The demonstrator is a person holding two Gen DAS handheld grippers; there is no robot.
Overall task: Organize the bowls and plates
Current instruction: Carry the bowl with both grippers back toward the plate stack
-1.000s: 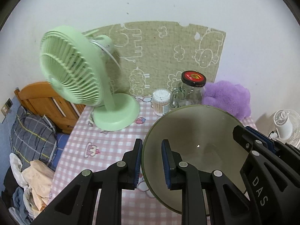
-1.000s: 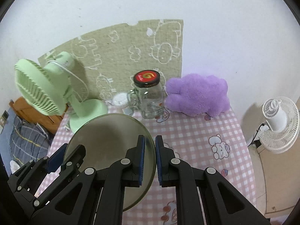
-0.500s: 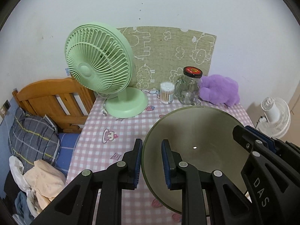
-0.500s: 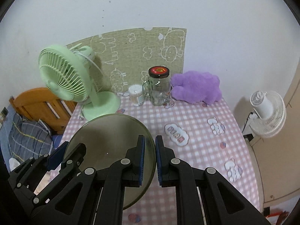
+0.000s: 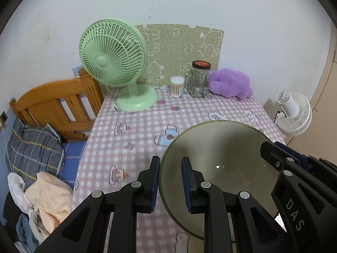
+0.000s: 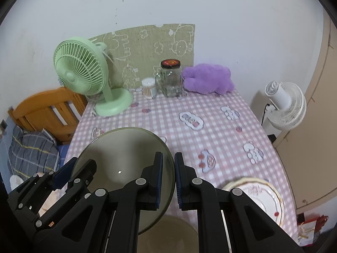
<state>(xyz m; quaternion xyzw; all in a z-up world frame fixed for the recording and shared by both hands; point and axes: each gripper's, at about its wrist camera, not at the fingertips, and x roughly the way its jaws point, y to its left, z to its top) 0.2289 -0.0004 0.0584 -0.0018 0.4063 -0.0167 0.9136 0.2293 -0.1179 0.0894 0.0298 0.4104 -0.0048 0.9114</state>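
An olive-green plate (image 5: 221, 164) hangs above the pink checked table, held by both grippers at opposite rims. My left gripper (image 5: 170, 160) is shut on its left rim, one finger inside the dish and one outside. My right gripper (image 6: 168, 155) is shut on its right rim; the plate (image 6: 122, 158) fills the lower left of the right wrist view. Each view also shows the other gripper: the right gripper (image 5: 273, 147) and the left gripper (image 6: 69, 168). A white plate with a gold rim (image 6: 259, 194) lies on the table's near right. Another olive dish (image 6: 168, 232) sits below, mostly hidden.
At the table's back stand a green desk fan (image 5: 113, 63), a cotton-swab pot (image 5: 176, 86), a glass jar with a dark lid (image 5: 198, 80) and a purple plush toy (image 5: 229, 83). A wooden bed frame (image 5: 56, 105) is left; a white fan (image 6: 284, 105) right.
Both grippers have drawn back from the wall with the plate still held between them. The fan, jar and plush now look farther off, and the white plate has come into view.
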